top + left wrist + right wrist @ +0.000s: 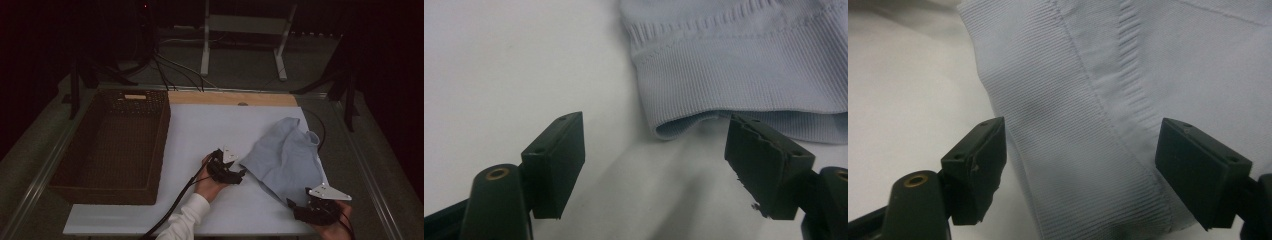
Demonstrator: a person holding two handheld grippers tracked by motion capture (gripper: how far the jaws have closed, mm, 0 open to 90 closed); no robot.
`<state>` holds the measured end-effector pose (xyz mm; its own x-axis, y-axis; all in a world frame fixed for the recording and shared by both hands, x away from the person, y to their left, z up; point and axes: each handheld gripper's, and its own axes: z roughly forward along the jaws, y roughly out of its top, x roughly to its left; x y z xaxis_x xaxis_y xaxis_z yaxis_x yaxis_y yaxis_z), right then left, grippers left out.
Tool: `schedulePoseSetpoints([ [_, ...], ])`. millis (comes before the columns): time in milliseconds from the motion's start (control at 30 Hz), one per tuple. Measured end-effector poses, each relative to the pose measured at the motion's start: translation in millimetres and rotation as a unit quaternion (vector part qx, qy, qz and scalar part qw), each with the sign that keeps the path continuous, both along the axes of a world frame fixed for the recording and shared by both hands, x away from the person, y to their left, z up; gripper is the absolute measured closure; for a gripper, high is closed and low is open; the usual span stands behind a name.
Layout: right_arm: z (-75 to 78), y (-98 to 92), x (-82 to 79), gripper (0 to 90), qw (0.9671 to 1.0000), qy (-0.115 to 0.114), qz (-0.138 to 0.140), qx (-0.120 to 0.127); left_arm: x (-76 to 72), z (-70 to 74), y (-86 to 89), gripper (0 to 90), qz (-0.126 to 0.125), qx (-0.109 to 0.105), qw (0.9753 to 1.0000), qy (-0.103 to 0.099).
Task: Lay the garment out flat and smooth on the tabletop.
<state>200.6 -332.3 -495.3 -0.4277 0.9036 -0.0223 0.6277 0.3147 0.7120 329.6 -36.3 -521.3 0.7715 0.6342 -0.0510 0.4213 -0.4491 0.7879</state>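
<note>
One wicker basket [75,165] sits well apart from the blue garment [287,155].

The pale blue garment [287,155] lies crumpled, so its kind and its underside cannot be told. At 5 o'clock in the high view the right gripper [296,206] covers its near hem, and the bottom edge cuts off that hand. The basket [157,145] hides its own near inner wall.
</note>
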Motion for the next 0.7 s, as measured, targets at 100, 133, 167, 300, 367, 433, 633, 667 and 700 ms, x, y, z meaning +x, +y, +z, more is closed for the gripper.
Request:
schedulePoseSetpoints([
  [100, 0.5, -0.6, 0.1, 20.9, 1.0000, -0.001, -0.001, 0.002, 1.4, -1.3, -3.4, 26.9, 0.000, 0.012, 0.9999, 0.000],
  [133, 0.6, -0.6, 0.1, 20.8, 1.0000, -0.002, -0.001, 0.002, 2.4, -1.7, -4.8, 27.3, -0.001, 0.014, 0.9999, 0.004],
  [167, 0.7, -0.7, 0.0, 20.8, 1.0000, -0.003, -0.001, 0.002, 2.9, -1.9, -5.8, 27.8, 0.000, 0.013, 0.9999, 0.006],
  [300, 1.3, -1.0, -0.2, 20.9, 1.0000, -0.006, -0.002, 0.003, 6.4, 0.1, -7.0, 37.9, -0.001, 0.002, 0.9999, 0.013],
  [367, 1.7, -1.6, -0.4, 21.1, 1.0000, -0.008, -0.004, 0.004, 9.3, 4.3, -6.9, 43.1, -0.010, -0.021, 0.9995, 0.021],
  [433, 1.9, -1.9, -0.3, 21.2, 0.9999, -0.008, -0.006, 0.005, 10.3, 7.5, -8.1, 50.7, -0.018, -0.032, 0.9991, 0.019],
  [633, 3.2, -2.3, -0.7, 21.7, 0.9998, -0.014, -0.008, 0.006, 12.0, 15.1, -13.9, 78.6, -0.047, -0.040, 0.9978, 0.022],
  [667, 3.3, -2.2, -0.7, 21.7, 0.9998, -0.014, -0.008, 0.007, 11.6, 15.8, -14.7, 84.1, -0.049, -0.042, 0.9977, 0.021],
  [700, 3.3, -2.1, -0.8, 21.7, 0.9998, -0.015, -0.008, 0.007, 11.3, 17.3, -15.2, 87.2, -0.052, -0.042, 0.9976, 0.018],
])
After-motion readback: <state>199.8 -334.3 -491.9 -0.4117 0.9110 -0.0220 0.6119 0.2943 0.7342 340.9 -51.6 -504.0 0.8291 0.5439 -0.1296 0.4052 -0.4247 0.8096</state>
